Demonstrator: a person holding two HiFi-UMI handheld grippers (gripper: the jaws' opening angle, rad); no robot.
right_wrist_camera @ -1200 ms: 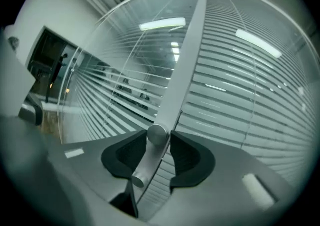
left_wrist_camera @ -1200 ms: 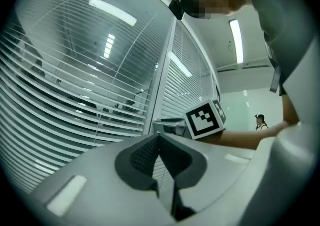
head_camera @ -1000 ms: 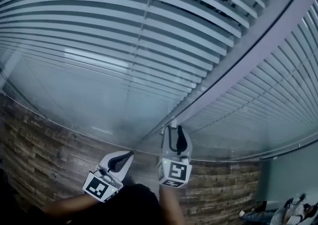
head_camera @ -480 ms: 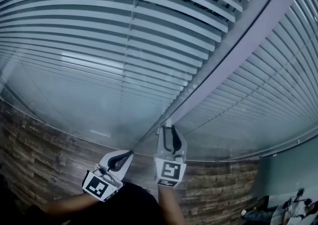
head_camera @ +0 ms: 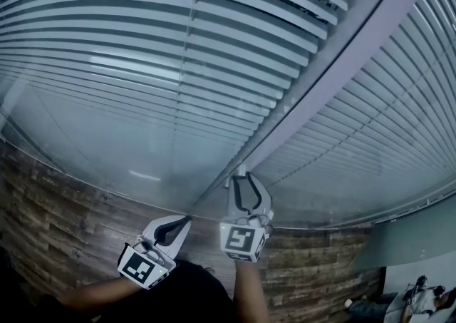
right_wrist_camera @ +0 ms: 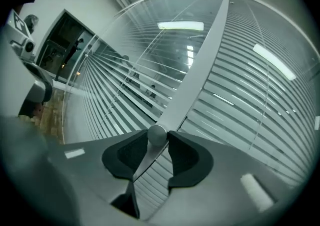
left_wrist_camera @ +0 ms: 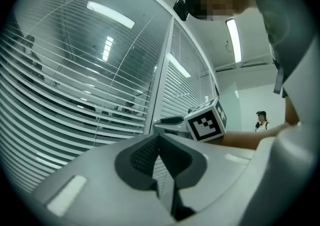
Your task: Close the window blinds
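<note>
in the head view the blinds (head_camera: 142,43) fill the upper left of the frame behind glass, with dark gaps showing between the upper slats. below them, along the lower left, runs a band of wood-look floor (head_camera: 57,207). your left tool (head_camera: 187,220) sits low and left of centre, its tip angled up and to the right. in the left gripper view its jaws (left_wrist_camera: 159,137) are pressed together at the tip with nothing between them. just to its right, at bottom centre, your right tool (head_camera: 242,177) points up at the foot of the frame post (head_camera: 342,65), which runs diagonally to the upper right. in the right gripper view a round silver knob (right_wrist_camera: 156,135) on that post sits between the pads. the jaws have just been closing, and both pads press on the knob. a second panel of slats (head_camera: 399,129) fills the right of the frame.
</note>
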